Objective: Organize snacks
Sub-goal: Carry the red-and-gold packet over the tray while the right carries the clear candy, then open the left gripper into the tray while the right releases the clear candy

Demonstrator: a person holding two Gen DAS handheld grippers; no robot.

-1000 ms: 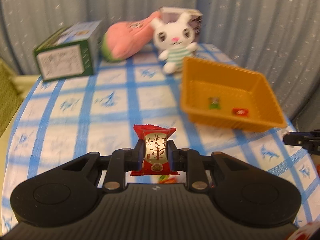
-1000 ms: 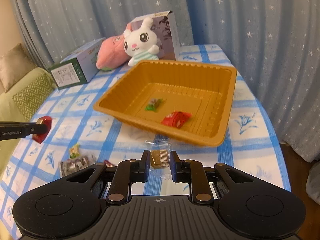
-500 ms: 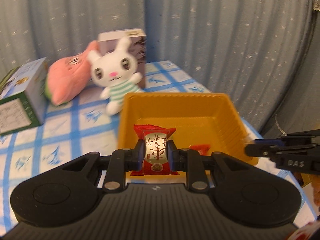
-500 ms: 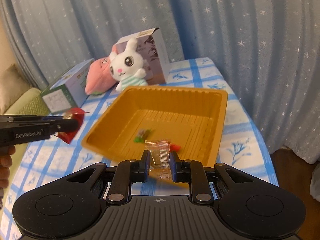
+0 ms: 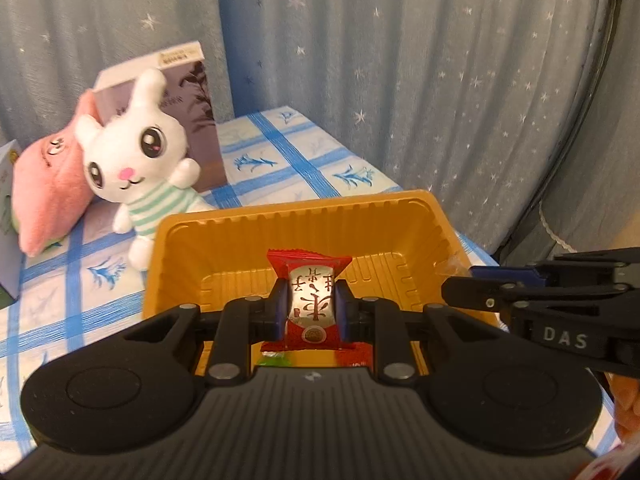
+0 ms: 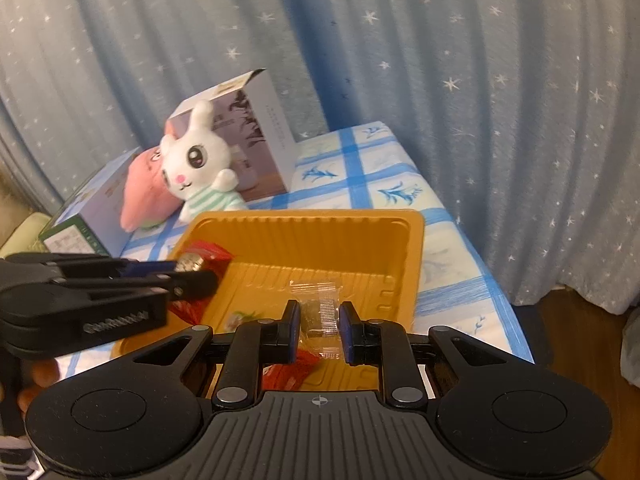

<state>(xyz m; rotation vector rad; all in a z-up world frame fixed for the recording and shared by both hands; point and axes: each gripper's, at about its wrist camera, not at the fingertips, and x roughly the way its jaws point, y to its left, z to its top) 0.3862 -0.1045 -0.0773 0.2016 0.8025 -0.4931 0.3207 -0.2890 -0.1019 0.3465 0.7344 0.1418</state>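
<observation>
While both tools hang over the orange plastic tray (image 5: 400, 216), we can see each one carrying a snack. Our left gripper (image 5: 310, 306) is clamped on a red wrapped candy (image 5: 310, 308) with a silver label, the sweet standing upright between the pads above the tray's near wall. Our right gripper (image 6: 319, 320) is closed on a clear-wrapped brown candy (image 6: 318, 312), which we hold over the near half of the tray floor. From the right camera, the left tool comes in from the left edge of the tray with the red candy at its tip; from the left camera, the right tool reaches in over the tray's right rim. Down in the tray, close to its near wall, we spot a red wrapper (image 6: 288, 372) and a small green-marked sweet (image 6: 236, 316) lying on the ribbed bottom. The tray sits toward the far right corner of the table, on the blue-checked tablecloth (image 6: 360, 168). Past the tray's far left corner a white plush rabbit (image 5: 140, 164) leans against a pink plush (image 5: 48, 192), a grey printed box (image 6: 256, 136) upright behind them, and a green-edged carton (image 6: 76, 232) further left. A star-patterned blue curtain (image 6: 440, 60) hangs behind the table.
</observation>
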